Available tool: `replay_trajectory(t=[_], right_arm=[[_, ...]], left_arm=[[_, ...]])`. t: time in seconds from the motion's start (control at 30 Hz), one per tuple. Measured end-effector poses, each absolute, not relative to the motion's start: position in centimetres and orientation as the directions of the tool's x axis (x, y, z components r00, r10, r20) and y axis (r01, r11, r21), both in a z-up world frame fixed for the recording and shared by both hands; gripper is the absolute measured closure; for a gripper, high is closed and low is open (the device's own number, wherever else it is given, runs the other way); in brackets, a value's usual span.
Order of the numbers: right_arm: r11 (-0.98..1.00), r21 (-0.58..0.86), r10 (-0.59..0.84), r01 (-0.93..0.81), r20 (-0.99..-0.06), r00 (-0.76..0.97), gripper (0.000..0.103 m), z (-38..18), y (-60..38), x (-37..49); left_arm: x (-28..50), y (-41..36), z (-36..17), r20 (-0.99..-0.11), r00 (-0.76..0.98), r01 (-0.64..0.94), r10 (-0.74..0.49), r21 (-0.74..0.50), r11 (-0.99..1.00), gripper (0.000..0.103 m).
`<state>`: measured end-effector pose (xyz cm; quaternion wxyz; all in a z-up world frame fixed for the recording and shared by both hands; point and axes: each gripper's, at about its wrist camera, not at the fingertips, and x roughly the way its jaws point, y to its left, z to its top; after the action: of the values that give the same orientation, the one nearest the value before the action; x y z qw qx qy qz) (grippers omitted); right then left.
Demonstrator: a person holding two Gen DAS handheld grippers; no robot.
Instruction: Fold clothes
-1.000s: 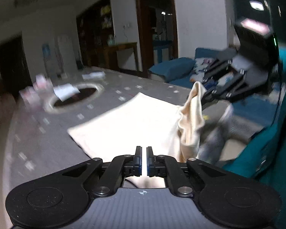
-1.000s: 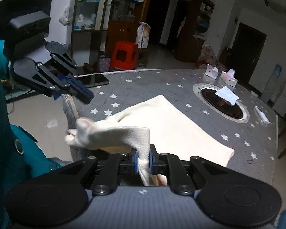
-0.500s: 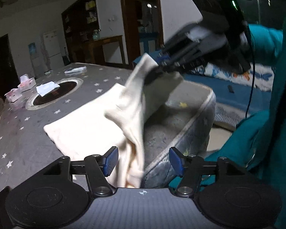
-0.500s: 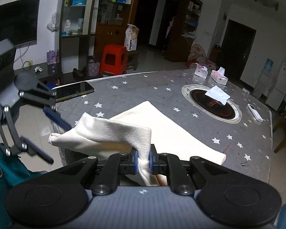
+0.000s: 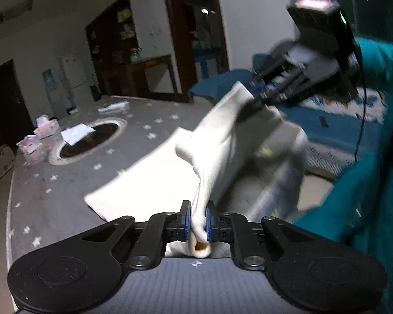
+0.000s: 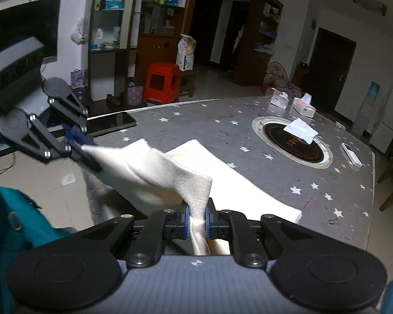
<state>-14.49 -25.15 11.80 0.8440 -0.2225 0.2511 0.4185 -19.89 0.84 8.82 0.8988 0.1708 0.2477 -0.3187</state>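
- Left wrist view: the left gripper [image 5: 196, 218] has just been closing and now pinches a fold of the cream cloth [image 5: 149, 183] between its blue pads. The cloth runs up to the right gripper [image 5: 256, 96], which clamps its other raised corner; the rest lies flat on the grey starred table [image 5: 52, 196].
- Right wrist view: the right gripper [image 6: 196, 221] is clamped on the cloth [image 6: 170, 175], narrow. The left gripper [image 6: 78, 144] grips the far corner over the table [image 6: 222, 130] edge. A phone [image 6: 110, 123] lies nearby.
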Motion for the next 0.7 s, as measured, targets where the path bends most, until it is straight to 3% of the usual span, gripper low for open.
replay_trajectory(t=[0.23, 0.43, 0.7], right_arm=[[0.550, -0.178, 0.585, -0.816, -0.615, 0.529, 0.094, 12.4, -23.7, -8.9], [0.539, -0.199, 0.567, -0.818, -0.632, 0.528, 0.093, 11.7, -21.6, -2.7], [0.628, -0.170, 0.500, -0.760, -0.660, 0.561, 0.084, 5.7, -19.6, 3.8]], left_arm=[[-14.7, 1.4, 9.7, -0.531, 0.720, 0.609, -0.446, 0.177, 0.773, 0.092], [-8.0, 2.4, 8.8, -0.569, 0.728, 0.542, -0.382, 0.136, 0.829, 0.092], [-1.6, 2.7, 4.0, -0.633, 0.733, 0.419, -0.247, 0.135, 0.898, 0.091]])
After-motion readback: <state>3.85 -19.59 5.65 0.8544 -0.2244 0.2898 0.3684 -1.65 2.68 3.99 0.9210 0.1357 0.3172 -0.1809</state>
